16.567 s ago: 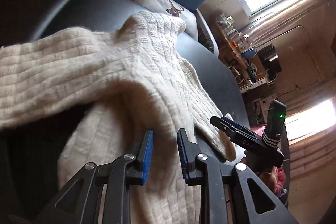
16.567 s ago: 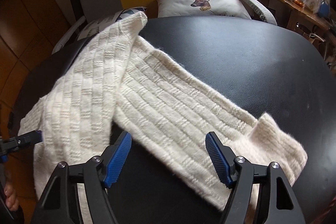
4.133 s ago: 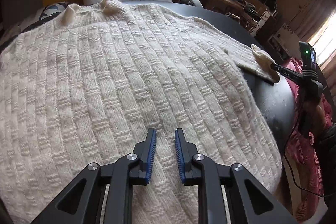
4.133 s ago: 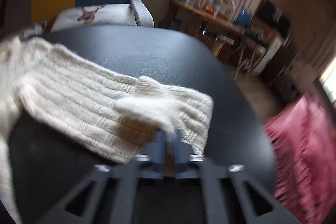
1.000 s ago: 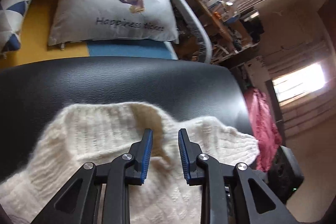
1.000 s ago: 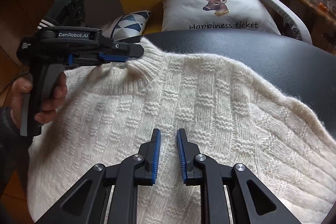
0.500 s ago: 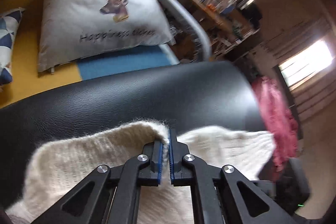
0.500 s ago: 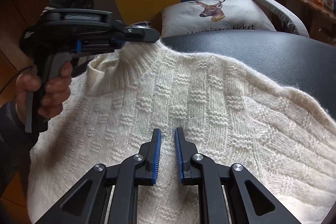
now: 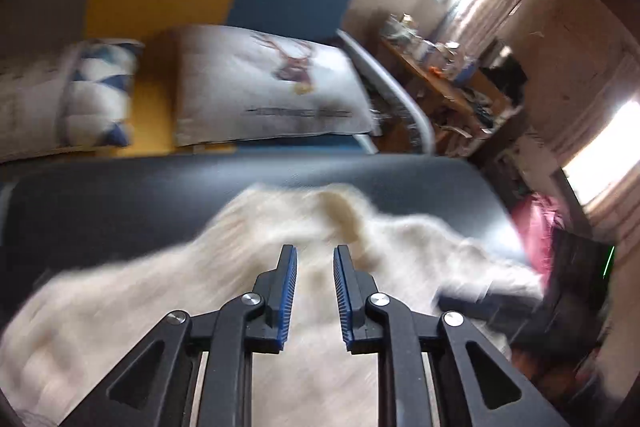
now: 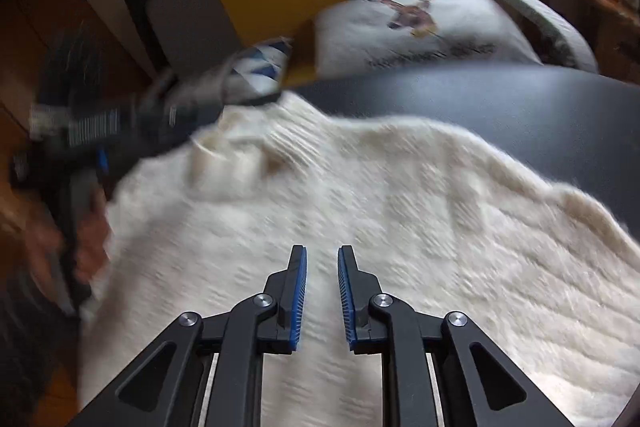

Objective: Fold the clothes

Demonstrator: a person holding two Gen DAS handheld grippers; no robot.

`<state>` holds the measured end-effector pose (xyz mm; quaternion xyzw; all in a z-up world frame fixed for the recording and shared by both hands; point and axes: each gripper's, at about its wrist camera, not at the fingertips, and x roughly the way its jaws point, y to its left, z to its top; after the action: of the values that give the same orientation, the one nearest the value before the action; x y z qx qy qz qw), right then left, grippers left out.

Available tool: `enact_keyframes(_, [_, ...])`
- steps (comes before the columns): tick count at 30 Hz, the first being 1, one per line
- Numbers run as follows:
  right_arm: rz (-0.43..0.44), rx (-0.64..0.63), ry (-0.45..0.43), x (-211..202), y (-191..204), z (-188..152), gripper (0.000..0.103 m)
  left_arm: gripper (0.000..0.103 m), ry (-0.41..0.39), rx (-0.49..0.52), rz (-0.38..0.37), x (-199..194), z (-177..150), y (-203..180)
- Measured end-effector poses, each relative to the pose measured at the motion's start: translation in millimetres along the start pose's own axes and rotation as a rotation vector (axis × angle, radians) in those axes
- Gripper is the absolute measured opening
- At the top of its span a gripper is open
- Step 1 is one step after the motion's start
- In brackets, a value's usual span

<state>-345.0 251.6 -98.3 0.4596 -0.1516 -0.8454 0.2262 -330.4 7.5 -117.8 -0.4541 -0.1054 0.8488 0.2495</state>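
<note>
Released half a second ago, the sweater (image 9: 224, 267) collar lies free; both grippers, left (image 9: 314, 293) and right (image 10: 322, 297), gape slightly, empty. Pillow (image 10: 424, 27) lettering is blurred.

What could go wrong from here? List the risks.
1. The left gripper is open above the sweater near its collar, holding nothing; a hasty close may pinch too little knit and slip.
2. Both views are motion-blurred; fast moves could rumple the flattened sweater.
3. The sweater's near edge runs out of view, so it may overhang the table and slide off.
</note>
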Motion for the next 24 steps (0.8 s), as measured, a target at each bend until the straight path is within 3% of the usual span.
enact_keyframes(5, [0.098,0.057,0.051,36.4,22.5,30.0,0.02,0.018,0.013,0.038,0.099,-18.1,-41.1,15.4])
enact_keyframes(8, [0.158,0.099,0.095,70.2,39.1,50.3,0.03,0.018,0.018,0.064,0.121,-18.6,-53.5,19.0])
enact_keyframes(11, [0.212,0.141,0.142,104.3,54.6,69.6,0.034,0.018,0.009,0.075,0.12,-19.4,-57.7,22.7])
enact_keyframes(15, [0.182,0.141,0.182,137.5,61.3,75.5,0.036,0.018,-0.001,0.053,0.096,-20.9,-63.6,29.6])
enact_keyframes(17, [0.192,0.117,0.157,141.8,67.2,78.5,0.023,0.018,-0.002,0.035,0.08,-20.0,-63.8,31.9])
enact_keyframes(18, [0.197,0.105,0.138,142.6,69.0,80.7,0.01,0.018,-0.003,0.03,0.075,-19.8,-64.0,32.8])
enact_keyframes(22, [0.177,0.075,0.06,143.6,73.1,91.1,0.003,0.018,-0.006,0.031,0.081,-18.3,-64.5,31.2])
enact_keyframes(24, [0.11,0.052,0.077,152.9,70.4,92.0,0.001,0.018,-0.006,0.042,0.094,-17.5,-64.5,28.3])
